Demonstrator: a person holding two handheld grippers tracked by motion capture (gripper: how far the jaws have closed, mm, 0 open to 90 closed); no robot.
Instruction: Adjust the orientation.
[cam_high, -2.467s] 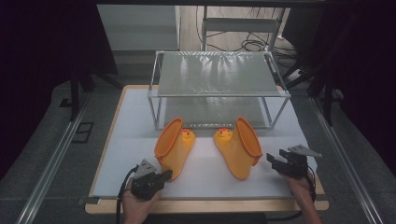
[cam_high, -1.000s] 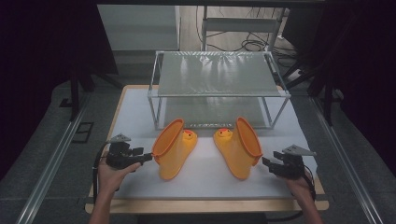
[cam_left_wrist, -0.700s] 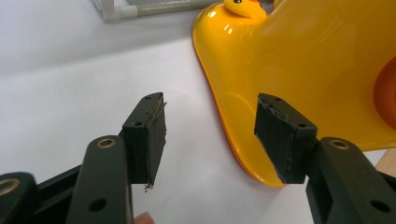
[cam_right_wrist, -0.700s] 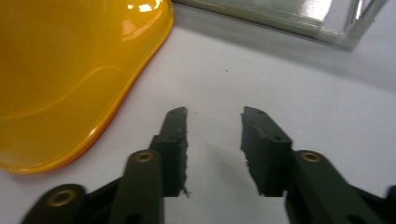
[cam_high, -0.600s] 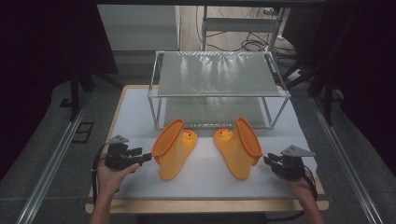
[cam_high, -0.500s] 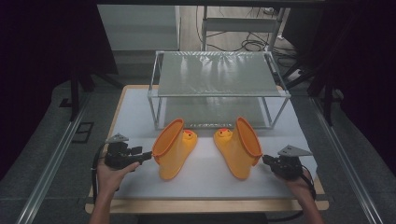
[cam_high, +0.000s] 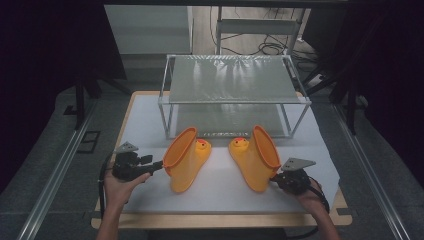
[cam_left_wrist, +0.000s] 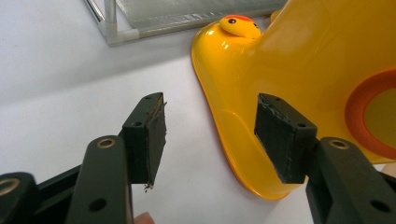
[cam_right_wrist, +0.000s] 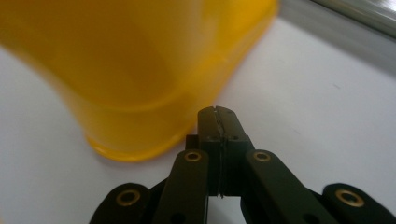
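Two yellow duck-faced rubber boots lie on their sides on the white mat (cam_high: 220, 192). My left gripper (cam_high: 159, 165) is open just left of the left boot (cam_high: 186, 160). In the left gripper view the left gripper (cam_left_wrist: 210, 135) has its pads apart in front of that left boot's (cam_left_wrist: 289, 60) sole edge, and nothing is gripped. My right gripper (cam_high: 274, 179) sits at the lower right side of the right boot (cam_high: 256, 157). Its jaws have just been closing and nothing is between them. In the right gripper view the right gripper (cam_right_wrist: 218, 116) is shut right beside that boot's (cam_right_wrist: 130, 70) yellow wall.
A metal-framed rack (cam_high: 235, 80) with a mesh shelf stands behind the boots at the back of the mat. The wooden board's front edge (cam_high: 220, 220) runs below my hands. Dark rails and floor lie on both sides.
My left gripper has moved from the front of the mat to the left side of the left boot. My right gripper has slid left up to the right boot and shut its jaws.
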